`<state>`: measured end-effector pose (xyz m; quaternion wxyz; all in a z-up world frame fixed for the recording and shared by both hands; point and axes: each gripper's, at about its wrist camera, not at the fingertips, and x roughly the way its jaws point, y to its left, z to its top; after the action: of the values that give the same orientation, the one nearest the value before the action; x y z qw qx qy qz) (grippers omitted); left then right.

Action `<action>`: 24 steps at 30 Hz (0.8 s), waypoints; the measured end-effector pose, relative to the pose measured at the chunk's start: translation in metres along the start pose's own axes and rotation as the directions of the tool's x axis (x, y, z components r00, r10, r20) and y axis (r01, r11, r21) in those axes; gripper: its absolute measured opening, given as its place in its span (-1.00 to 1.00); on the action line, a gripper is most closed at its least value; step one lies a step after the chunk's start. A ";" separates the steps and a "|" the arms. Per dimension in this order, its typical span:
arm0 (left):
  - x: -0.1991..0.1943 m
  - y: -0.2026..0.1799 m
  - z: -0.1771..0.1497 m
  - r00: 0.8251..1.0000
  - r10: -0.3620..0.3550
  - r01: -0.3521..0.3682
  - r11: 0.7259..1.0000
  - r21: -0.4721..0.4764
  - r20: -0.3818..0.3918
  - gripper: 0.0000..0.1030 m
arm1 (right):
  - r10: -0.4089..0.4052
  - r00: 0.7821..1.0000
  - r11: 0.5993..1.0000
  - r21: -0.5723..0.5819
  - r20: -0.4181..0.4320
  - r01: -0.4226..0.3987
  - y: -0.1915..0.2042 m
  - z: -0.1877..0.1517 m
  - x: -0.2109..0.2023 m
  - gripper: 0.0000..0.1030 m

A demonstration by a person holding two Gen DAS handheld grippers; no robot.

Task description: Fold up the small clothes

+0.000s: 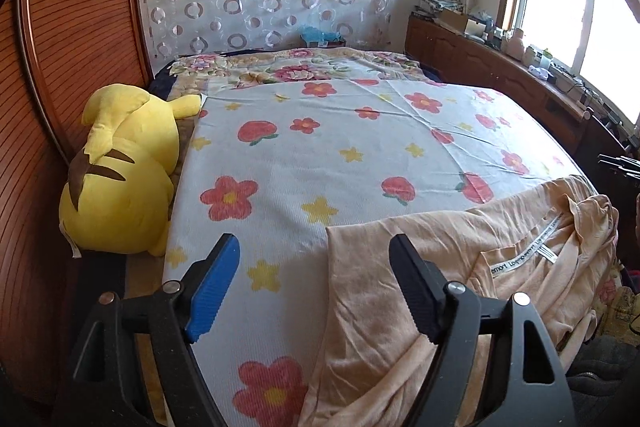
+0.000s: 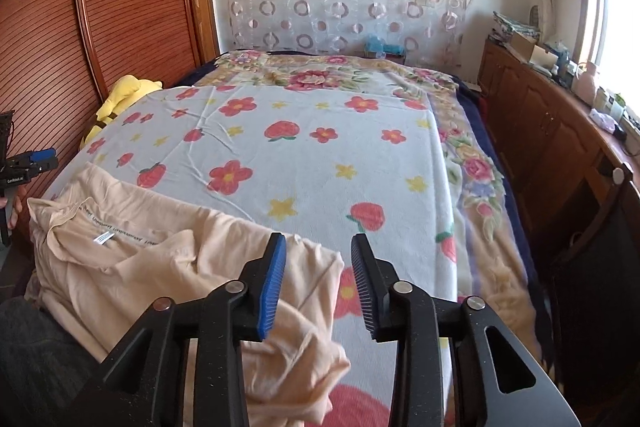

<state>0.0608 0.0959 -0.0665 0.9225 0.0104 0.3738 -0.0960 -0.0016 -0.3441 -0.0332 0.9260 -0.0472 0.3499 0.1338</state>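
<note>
The peach garment (image 1: 460, 267) lay crumpled at the near edge of the bed, on the flowered blanket (image 1: 320, 147). The left gripper (image 1: 316, 283) stood wide open over the garment's left edge, holding nothing. The right gripper (image 2: 319, 283) was partly open above its right edge, also holding nothing. A yellow plush toy (image 1: 120, 179) lay beside the wooden headboard (image 1: 80, 27), well apart from the garment.
</note>
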 end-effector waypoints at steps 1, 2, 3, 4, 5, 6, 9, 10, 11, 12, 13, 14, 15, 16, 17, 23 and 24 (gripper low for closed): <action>0.003 0.000 0.002 1.000 0.004 -0.004 1.000 0.002 -0.008 0.51 | 0.004 1.000 1.000 0.001 -0.005 -0.004 -0.001 0.000 0.005 -0.26; 0.007 0.000 0.005 1.000 0.009 -0.009 1.000 0.006 -0.013 0.51 | -0.001 1.000 1.000 0.003 -0.016 0.001 -0.003 0.000 0.011 -0.25; 0.010 0.000 0.007 1.000 0.011 -0.011 1.000 0.011 -0.019 0.51 | -0.015 0.999 1.000 0.006 -0.030 0.015 -0.004 -0.001 0.016 -0.25; 0.014 -0.001 0.010 1.000 0.010 -0.009 1.000 0.018 -0.026 0.51 | -0.022 0.999 1.000 0.011 -0.040 0.022 -0.005 0.000 0.023 -0.25; 0.018 -0.001 0.012 0.999 0.007 -0.006 1.000 0.024 -0.033 0.51 | -0.016 0.999 1.000 0.015 -0.046 0.017 -0.007 0.003 0.029 -0.25; 0.022 -0.002 0.015 0.999 0.002 -0.001 1.000 0.029 -0.043 0.51 | -0.010 0.998 1.000 0.020 -0.055 0.012 -0.008 0.003 0.034 -0.25; 0.034 -0.003 0.022 0.997 0.001 0.002 0.999 0.042 -0.074 0.51 | -0.004 0.997 1.000 0.028 -0.072 0.006 -0.009 0.006 0.040 -0.19; 0.036 -0.004 0.025 0.997 0.004 0.000 0.999 0.051 -0.075 0.51 | 0.000 0.997 0.999 0.033 -0.075 0.003 -0.010 0.007 0.042 -0.14; 0.037 -0.005 0.026 0.997 -0.001 0.006 0.998 0.061 -0.075 0.51 | 0.005 0.997 0.999 0.038 -0.077 -0.002 -0.011 0.008 0.044 -0.12; 0.039 -0.006 0.028 0.997 -0.009 0.014 0.998 0.065 -0.079 0.51 | 0.012 0.997 0.999 0.042 -0.079 -0.008 -0.011 0.008 0.045 -0.11; 0.041 -0.007 0.028 0.996 -0.017 0.023 0.997 0.067 -0.088 0.51 | 0.018 0.996 0.999 0.046 -0.083 -0.014 -0.012 0.008 0.044 -0.11; 0.043 -0.008 0.028 0.995 -0.020 0.027 0.997 0.069 -0.094 0.51 | 0.020 0.996 0.999 0.048 -0.087 -0.016 -0.012 0.007 0.045 -0.10; 0.044 -0.009 0.027 0.995 -0.022 0.029 0.997 0.069 -0.099 0.51 | 0.020 0.996 0.999 0.049 -0.090 -0.015 -0.014 0.006 0.044 -0.10; 0.045 -0.008 0.026 0.995 -0.027 0.033 0.998 0.061 -0.100 0.51 | 0.021 0.996 0.999 0.049 -0.092 -0.016 -0.014 0.005 0.044 -0.10; 0.046 -0.007 0.025 0.994 -0.038 0.043 0.998 0.049 -0.102 0.51 | 0.023 0.995 0.998 0.052 -0.094 -0.018 -0.014 0.004 0.044 -0.10; 0.047 -0.006 0.008 0.988 -0.082 0.084 0.996 0.014 -0.131 0.41 | 0.044 0.995 0.997 0.074 -0.091 -0.037 -0.014 -0.002 0.041 -0.07; 0.048 -0.006 0.005 0.987 -0.087 0.089 0.996 0.011 -0.138 0.39 | 0.049 0.995 0.996 0.075 -0.086 -0.043 -0.013 -0.002 0.039 -0.05</action>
<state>0.0964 0.0813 -0.0959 0.8892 0.0083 0.4358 -0.1387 0.0286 -0.3489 -0.0604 0.9075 -0.0109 0.3960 0.1399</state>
